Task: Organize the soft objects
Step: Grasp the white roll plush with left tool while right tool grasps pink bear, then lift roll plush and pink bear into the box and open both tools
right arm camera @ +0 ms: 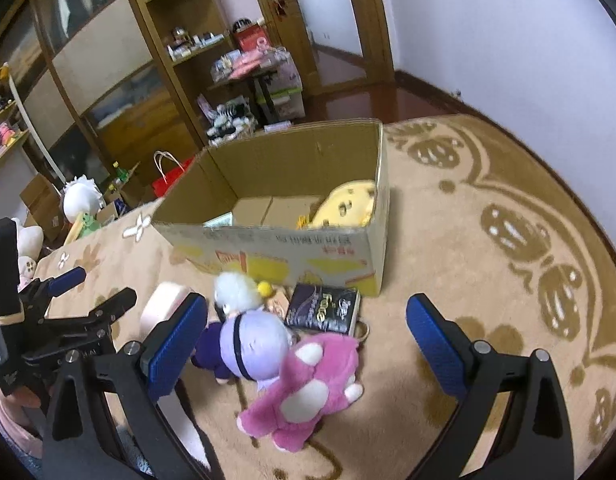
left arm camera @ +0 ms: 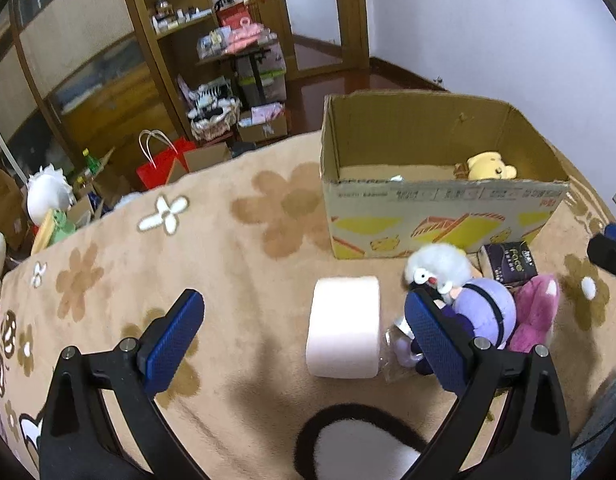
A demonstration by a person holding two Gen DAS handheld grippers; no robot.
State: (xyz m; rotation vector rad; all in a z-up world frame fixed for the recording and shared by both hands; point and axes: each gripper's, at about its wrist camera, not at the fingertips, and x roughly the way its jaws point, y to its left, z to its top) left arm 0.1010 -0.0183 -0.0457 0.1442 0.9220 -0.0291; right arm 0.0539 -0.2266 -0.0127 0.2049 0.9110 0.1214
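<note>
Fingers of the left gripper [left arm camera: 304,332] and right gripper [right arm camera: 308,334] spread wide, holding nothing. Before the cardboard box [right arm camera: 300,254] lie, left to right, white tissue roll [left arm camera: 344,326], purple doll [right arm camera: 256,344], pink plush [right arm camera: 312,384]. Best: centre jaws around one toy's body before closing.

The left gripper [left arm camera: 304,320] is wide open above a soft tan blanket [left arm camera: 236,248] with brown flowers. Nothing is in it. Between its blue fingers [left arm camera: 172,340] lies a white toilet paper roll [left arm camera: 344,328]. Just beside the roll, partly behind the other finger, lies a purple doll with white hair [left arm camera: 468,292]. A pink plush toy [left arm camera: 536,316] touches the doll. A dark packet [left arm camera: 508,266] sits behind them. Farther back stands an open cardboard box [left arm camera: 436,220], and a yellow bear [left arm camera: 490,166] is inside it.
</note>
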